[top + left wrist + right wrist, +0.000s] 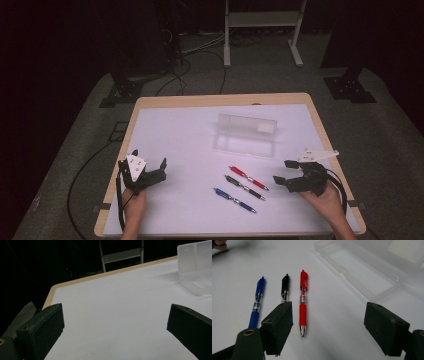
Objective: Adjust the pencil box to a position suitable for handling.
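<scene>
Three pens lie side by side on the white table top (180,135): a red pen (248,178) (303,302), a black pen (244,187) (285,287) and a blue pen (235,200) (257,301). Behind them stands a clear plastic case (246,135) (367,272) (196,267) with its lid up. My right gripper (283,171) (329,327) is open just right of the pens, with nothing between its jaws. Its left jaw hides the black pen's tip. My left gripper (150,165) (113,326) is open over bare table at the front left.
The table has a light wooden rim (220,100). Beyond it are a dark floor with cables (175,75), black stand bases (125,92) and a white frame (262,30). A hand holds each gripper from the front edge.
</scene>
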`<act>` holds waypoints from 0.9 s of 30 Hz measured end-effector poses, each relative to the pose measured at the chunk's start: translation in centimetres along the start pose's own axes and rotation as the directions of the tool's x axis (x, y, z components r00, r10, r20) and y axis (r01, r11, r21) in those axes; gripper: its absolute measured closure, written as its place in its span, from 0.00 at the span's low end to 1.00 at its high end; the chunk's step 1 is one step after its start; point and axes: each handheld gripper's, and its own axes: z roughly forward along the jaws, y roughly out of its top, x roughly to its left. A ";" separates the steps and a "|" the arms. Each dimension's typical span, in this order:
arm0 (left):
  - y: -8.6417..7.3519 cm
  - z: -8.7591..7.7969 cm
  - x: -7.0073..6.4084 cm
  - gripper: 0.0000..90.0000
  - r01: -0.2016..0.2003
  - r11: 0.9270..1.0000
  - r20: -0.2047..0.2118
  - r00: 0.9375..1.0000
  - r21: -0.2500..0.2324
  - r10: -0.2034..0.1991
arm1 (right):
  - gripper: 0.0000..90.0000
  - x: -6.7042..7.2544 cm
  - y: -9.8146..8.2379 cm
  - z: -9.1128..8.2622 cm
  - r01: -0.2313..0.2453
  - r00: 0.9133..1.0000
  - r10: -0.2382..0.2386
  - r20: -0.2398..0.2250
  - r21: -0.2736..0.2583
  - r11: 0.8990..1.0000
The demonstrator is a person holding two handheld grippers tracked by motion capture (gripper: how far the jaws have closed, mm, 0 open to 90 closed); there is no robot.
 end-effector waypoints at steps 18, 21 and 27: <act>-0.2 -0.3 0.8 0.00 0.024 1.000 -0.007 1.000 -0.008 -0.024 | 0.35 2.7 3.4 5.2 0.119 0.992 -0.115 -0.053 0.082 0.989; -0.2 -0.3 0.8 0.00 0.023 1.000 -0.007 1.000 -0.009 -0.023 | 0.37 2.7 3.4 5.8 0.124 0.991 -0.118 -0.060 0.095 0.988; -0.2 -0.3 0.7 0.00 0.022 1.000 -0.005 1.000 -0.003 -0.022 | 0.46 3.1 3.1 7.4 0.144 0.988 -0.135 -0.073 0.137 0.980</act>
